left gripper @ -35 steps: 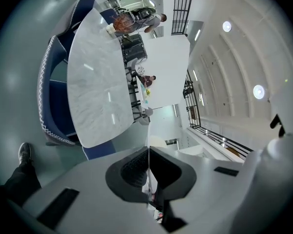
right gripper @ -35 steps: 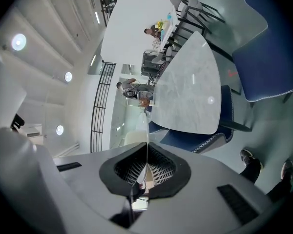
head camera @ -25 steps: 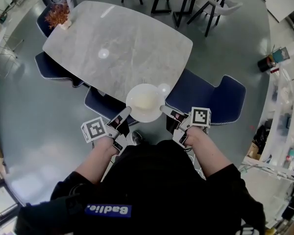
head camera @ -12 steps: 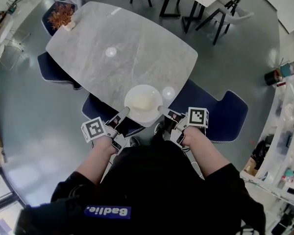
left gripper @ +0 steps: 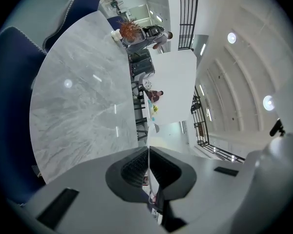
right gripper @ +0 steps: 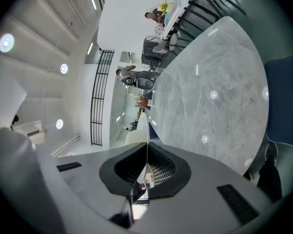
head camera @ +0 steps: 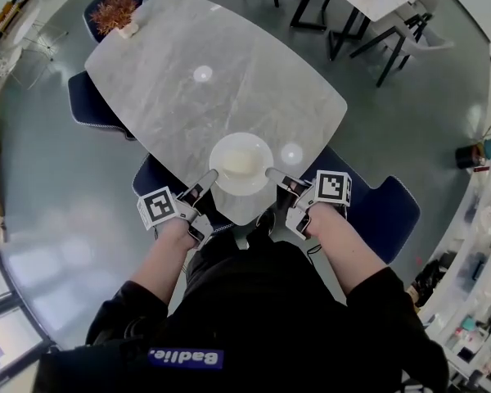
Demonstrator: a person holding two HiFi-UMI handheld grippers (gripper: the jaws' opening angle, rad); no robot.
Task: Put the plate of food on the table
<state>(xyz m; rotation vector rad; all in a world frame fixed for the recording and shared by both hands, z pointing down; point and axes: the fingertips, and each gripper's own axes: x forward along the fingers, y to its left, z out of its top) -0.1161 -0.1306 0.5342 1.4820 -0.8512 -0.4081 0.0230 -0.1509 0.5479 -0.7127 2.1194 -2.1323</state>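
Spanning a glossy grey floor (head camera: 49, 195), a rounded grey marble table (head camera: 188, 88) stands with dark blue padded chairs (head camera: 385, 211) tucked around it and a rust-coloured dried plant (head camera: 119, 11) at its far corner. Over the table's near edge is a round white plate (head camera: 259, 186) of pale food (head camera: 239, 164). The left gripper (head camera: 211, 175) and right gripper (head camera: 270, 173) are clamped on opposite sides of its rim; whether it touches the marble is unclear.

White plate (head camera: 242, 191) with pale cream food (head camera: 240, 162). Grey, white-veined marble table (head camera: 172, 80). Navy blue chairs (head camera: 380, 211) on glossy grey-green floor (head camera: 57, 195). Black-and-white square markers on left gripper (head camera: 210, 176) and right gripper (head camera: 272, 173); pale grey fingers (left gripper: 78, 179). Rust-orange plant (head camera: 114, 11). Black sleeves (head camera: 376, 301).
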